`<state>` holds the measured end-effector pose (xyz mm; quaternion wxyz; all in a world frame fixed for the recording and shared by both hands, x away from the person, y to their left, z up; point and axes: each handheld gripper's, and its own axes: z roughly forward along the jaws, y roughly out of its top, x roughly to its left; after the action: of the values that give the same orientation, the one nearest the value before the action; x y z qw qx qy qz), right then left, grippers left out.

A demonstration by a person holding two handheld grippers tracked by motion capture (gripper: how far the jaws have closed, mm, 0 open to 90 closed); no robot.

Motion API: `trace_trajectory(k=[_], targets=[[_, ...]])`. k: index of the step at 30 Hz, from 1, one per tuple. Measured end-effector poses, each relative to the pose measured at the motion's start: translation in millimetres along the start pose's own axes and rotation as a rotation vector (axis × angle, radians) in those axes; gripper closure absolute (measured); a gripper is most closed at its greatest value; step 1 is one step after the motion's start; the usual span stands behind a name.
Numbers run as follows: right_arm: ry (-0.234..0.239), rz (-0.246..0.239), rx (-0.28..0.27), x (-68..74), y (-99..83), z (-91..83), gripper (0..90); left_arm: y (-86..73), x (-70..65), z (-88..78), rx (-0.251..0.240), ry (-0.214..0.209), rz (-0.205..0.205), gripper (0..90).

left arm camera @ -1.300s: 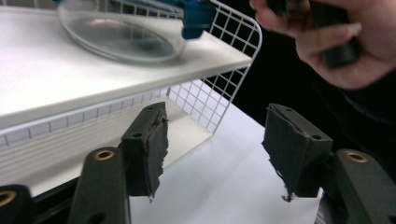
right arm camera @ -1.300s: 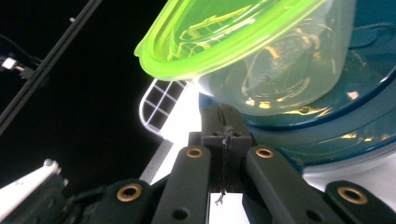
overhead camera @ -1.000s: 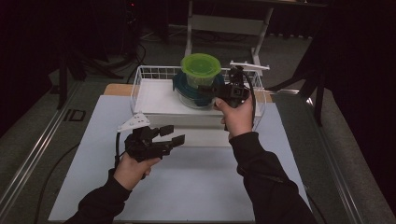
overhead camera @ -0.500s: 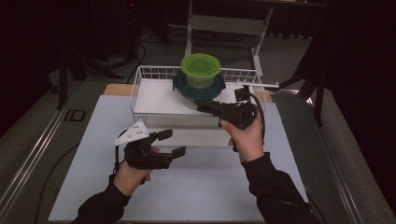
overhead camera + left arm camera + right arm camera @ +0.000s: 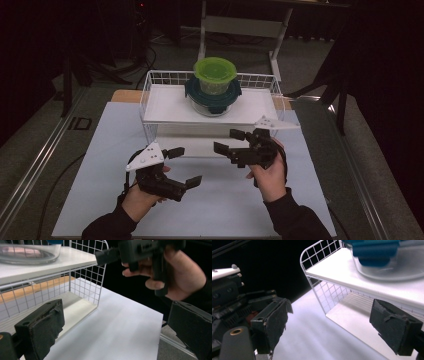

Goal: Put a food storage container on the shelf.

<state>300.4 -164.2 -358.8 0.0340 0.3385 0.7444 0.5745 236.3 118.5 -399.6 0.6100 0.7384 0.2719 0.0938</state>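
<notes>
Presently: left gripper [image 5: 186, 167], jaws apart, nothing between; right gripper [image 5: 229, 141], jaws apart, nothing between; wire rack [image 5: 150, 100] just beyond both, bearing stacked containers [image 5: 213, 86].

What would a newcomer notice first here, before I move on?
Probably the bright green container, stacked on a teal-lidded glass bowl on the top shelf of the white wire rack at the table's far side. Next, the two grippers, left and right, held over the white mat with jaws open and empty.
</notes>
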Motion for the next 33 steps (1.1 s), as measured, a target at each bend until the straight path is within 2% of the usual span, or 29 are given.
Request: trace_trajectory(k=[6, 10, 15, 21, 24, 27, 33], targets=[[-0.033, -0.032, 0.007, -6.0, -34.9, -5.2, 15.0, -14.5, -5.4, -3.0, -0.005, 0.001, 0.026, 0.7], [-0.035, -0.031, -0.008, -10.8, -52.1, -8.9, 15.0, -23.1, -7.8, -2.9, 0.016, 0.011, 0.037, 0.7], [-0.051, -0.011, 0.008, -18.5, -73.7, -13.8, 15.2, -32.6, -8.1, -3.7, 0.028, 0.013, 0.034, 0.7], [-0.057, 0.014, 0.022, -26.0, -94.9, -19.9, 15.2, -46.0, -7.9, -5.2, 0.041, 0.036, 0.058, 0.8], [-0.06, 0.036, 0.033, -29.8, -105.6, -23.1, 15.2, -53.5, -5.2, -6.8, 0.057, 0.041, 0.048, 0.8], [-0.078, 0.021, 0.055, -32.8, -113.6, -26.2, 15.2, -59.1, -3.7, -8.8, 0.063, 0.046, 0.044, 0.8], [-0.108, 0.013, 0.053, -38.2, -124.9, -35.8, 15.2, -72.5, -2.1, -10.5, 0.078, 0.039, 0.033, 0.8]])
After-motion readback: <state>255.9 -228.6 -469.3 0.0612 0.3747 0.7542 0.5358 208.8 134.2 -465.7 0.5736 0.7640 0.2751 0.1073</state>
